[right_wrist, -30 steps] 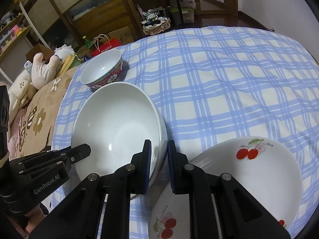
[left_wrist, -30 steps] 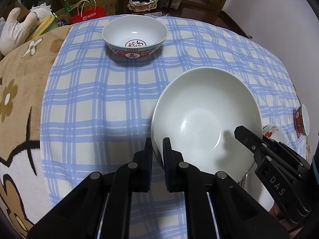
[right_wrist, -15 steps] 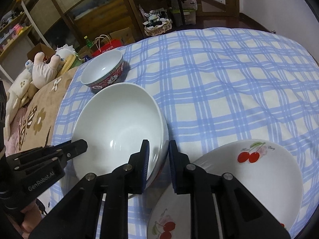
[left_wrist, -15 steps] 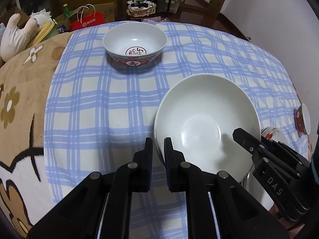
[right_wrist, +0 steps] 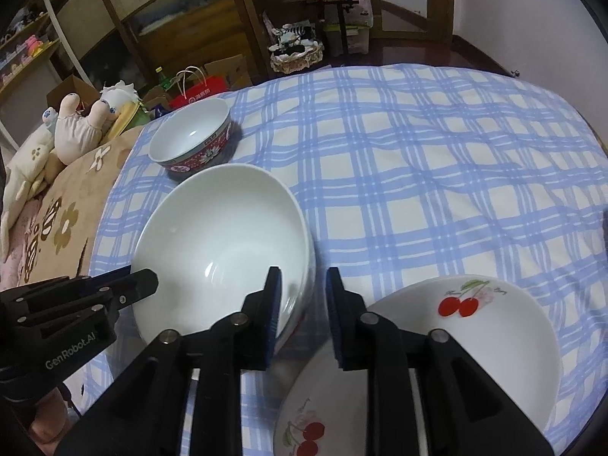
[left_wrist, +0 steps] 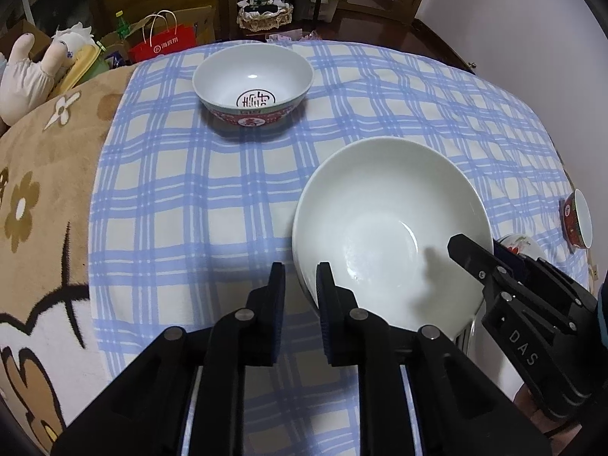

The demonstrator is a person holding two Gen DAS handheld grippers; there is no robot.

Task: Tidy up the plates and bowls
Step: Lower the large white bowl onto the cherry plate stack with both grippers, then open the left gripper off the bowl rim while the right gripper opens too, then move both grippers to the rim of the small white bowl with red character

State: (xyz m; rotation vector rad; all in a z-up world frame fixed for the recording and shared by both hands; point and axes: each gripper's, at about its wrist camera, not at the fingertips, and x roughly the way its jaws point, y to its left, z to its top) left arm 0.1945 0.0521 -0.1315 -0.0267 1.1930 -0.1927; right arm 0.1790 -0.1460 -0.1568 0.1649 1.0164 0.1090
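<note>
With both grippers parted around opposite rim edges of the white bowl [left_wrist: 391, 228], neither one clamps it: the left gripper [left_wrist: 300, 288] straddles the near-left rim with a gap showing, and the right gripper [right_wrist: 302, 292] has one finger inside the bowl and one outside, also slack. The bowl sits on the checked cloth [right_wrist: 437, 174], near the middle, just beside the cherry plate [right_wrist: 456, 342], with the red patterned bowl [left_wrist: 252, 87] well apart behind it.

Risks: pulling back at an angle could let a finger catch the rim and tip or drag the bowl, and the soft, wrinkled cloth looks like an unsteady base. The bowl may also knock the cherry plate, which is very close. A small red cup [left_wrist: 577, 220] lies on its side near the cloth edge and might roll.

Readable text: "GenRobot.AI" on the left tool, "DAS" on the right tool. The red bag [left_wrist: 163, 43] has print too small to read, and the patterned bowl has a red character inside.
</note>
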